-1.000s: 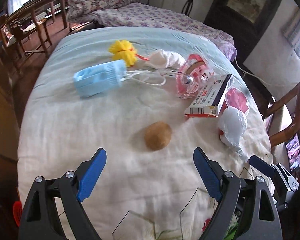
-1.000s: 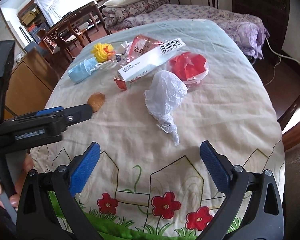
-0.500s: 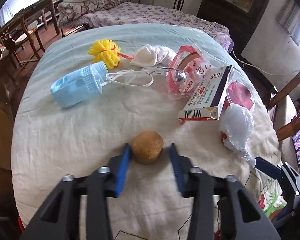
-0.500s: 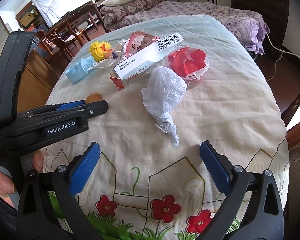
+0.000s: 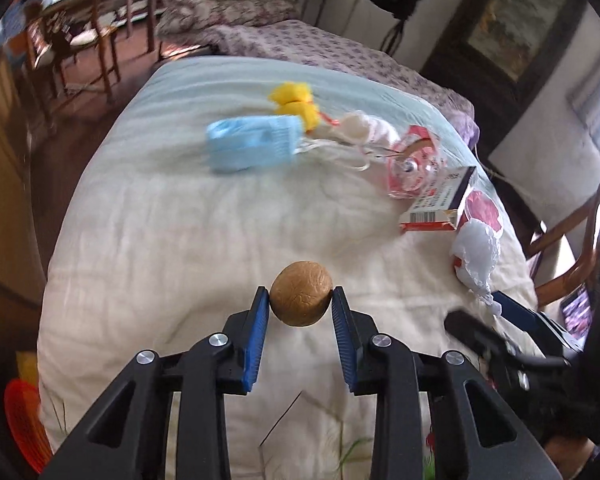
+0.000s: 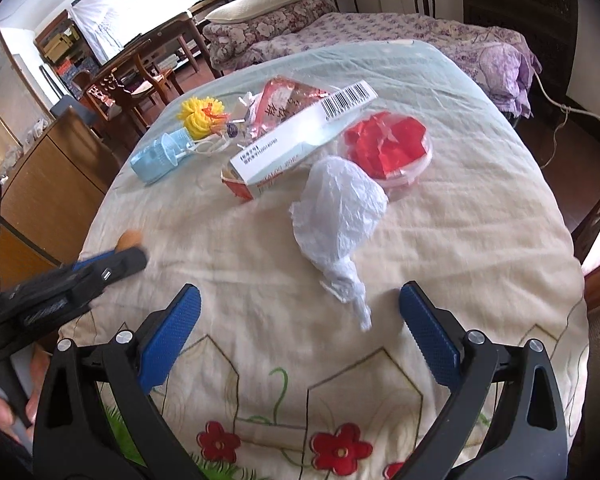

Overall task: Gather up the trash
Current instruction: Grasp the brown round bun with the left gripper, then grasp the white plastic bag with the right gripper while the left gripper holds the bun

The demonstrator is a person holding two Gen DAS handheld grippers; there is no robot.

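A round brown nut-like lump (image 5: 301,300) sits between the blue pads of my left gripper (image 5: 299,294), which is shut on it just over the cream tablecloth (image 5: 148,264). The right wrist view shows that gripper (image 6: 112,268) at the left with the lump (image 6: 129,239) at its tip. My right gripper (image 6: 300,304) is closing; the twisted tail of a crumpled white plastic bag (image 6: 340,216) lies between its fingers, untouched. Further back lie a white and red carton (image 6: 300,140), a red-filled plastic cup (image 6: 388,148), a blue face mask (image 6: 156,158), a yellow puff (image 6: 200,116) and a pink wrapper (image 6: 284,96).
The oval table's cloth has embroidered red flowers (image 6: 340,446) at its near edge. A bed with a floral cover (image 6: 380,32) stands behind the table. Wooden chairs (image 6: 132,84) and a cabinet (image 6: 48,176) are at the left. A red basket (image 5: 24,420) shows low at the left.
My left gripper went from wide open to closed on the brown lump, then shifted sideways with it. My right gripper's jaws have narrowed a little over the bag's tail.
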